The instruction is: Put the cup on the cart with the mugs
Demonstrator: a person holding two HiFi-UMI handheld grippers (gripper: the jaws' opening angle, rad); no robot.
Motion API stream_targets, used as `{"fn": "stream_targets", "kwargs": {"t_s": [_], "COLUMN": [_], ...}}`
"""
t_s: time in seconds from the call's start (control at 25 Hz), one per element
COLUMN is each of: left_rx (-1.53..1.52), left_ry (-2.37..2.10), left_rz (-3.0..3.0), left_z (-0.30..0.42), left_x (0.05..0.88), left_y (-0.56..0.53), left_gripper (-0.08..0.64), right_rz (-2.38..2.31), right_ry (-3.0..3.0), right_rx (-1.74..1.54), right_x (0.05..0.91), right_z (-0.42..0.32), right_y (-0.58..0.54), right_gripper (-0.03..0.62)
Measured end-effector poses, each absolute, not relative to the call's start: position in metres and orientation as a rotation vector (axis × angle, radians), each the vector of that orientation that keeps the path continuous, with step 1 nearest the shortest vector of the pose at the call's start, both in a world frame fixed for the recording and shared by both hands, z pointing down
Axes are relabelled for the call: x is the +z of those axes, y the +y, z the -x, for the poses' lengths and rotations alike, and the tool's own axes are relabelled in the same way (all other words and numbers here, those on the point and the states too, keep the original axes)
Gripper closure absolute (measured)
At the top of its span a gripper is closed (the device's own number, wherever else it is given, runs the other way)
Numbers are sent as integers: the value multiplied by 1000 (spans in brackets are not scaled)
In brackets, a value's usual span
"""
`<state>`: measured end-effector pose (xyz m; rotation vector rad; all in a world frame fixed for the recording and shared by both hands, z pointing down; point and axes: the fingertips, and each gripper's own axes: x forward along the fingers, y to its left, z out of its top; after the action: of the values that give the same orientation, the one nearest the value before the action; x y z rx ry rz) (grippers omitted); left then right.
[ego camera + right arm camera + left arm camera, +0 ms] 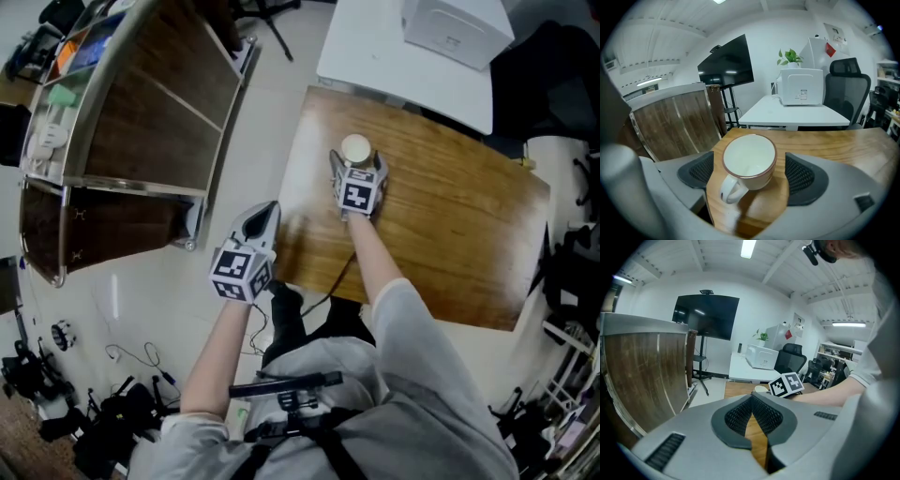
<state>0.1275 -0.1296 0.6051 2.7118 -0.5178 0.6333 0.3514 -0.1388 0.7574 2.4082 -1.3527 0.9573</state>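
A white cup point(355, 148) with a brown rim and a handle stands upright on the wooden table point(450, 234), near its far left part. My right gripper point(357, 161) is open around it; in the right gripper view the cup point(749, 161) sits between the two pads with its handle toward the camera, and a gap shows at the right pad. My left gripper point(270, 208) hangs shut and empty beside the table's left edge, its pads meeting at the tip point(752, 399). The wood-panelled cart point(141, 112) stands to the left, with several small items on its top shelf.
A white table point(412, 56) carrying a white box point(455, 28) adjoins the wooden table's far side. A black office chair point(553, 84) is at the far right. Cables and gear point(122, 412) lie on the floor at lower left. A dark screen point(705, 315) stands behind the cart.
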Motion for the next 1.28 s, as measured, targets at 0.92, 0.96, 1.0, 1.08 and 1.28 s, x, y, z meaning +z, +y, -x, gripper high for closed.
{"fn": "stream_targets", "kwargs": {"t_s": [0.92, 0.96, 1.0, 1.08, 1.28], "left_rx": [644, 638, 633, 627, 612], "left_ry": [-542, -547, -553, -565, -564], "left_rz": [-2688, -2690, -2691, -2691, -2705], "left_z": [-132, -131, -130, -128, -122], "left_x": [618, 618, 617, 615, 601], "left_y": [-126, -127, -127, -128, -127], "left_gripper": [558, 558, 558, 558, 558], "right_rz": [-2310, -2301, -2292, -2277, -2210], "right_ry": [-1423, -1429, -1438, -1465, -1542], "right_rx": [927, 925, 921, 911, 878], "right_x": [769, 768, 766, 757, 726], "right_z": [-359, -359, -358, -356, -345], "right_y": [-144, -143, -141, -138, -127], "right_gripper": [192, 192, 192, 192, 192]}}
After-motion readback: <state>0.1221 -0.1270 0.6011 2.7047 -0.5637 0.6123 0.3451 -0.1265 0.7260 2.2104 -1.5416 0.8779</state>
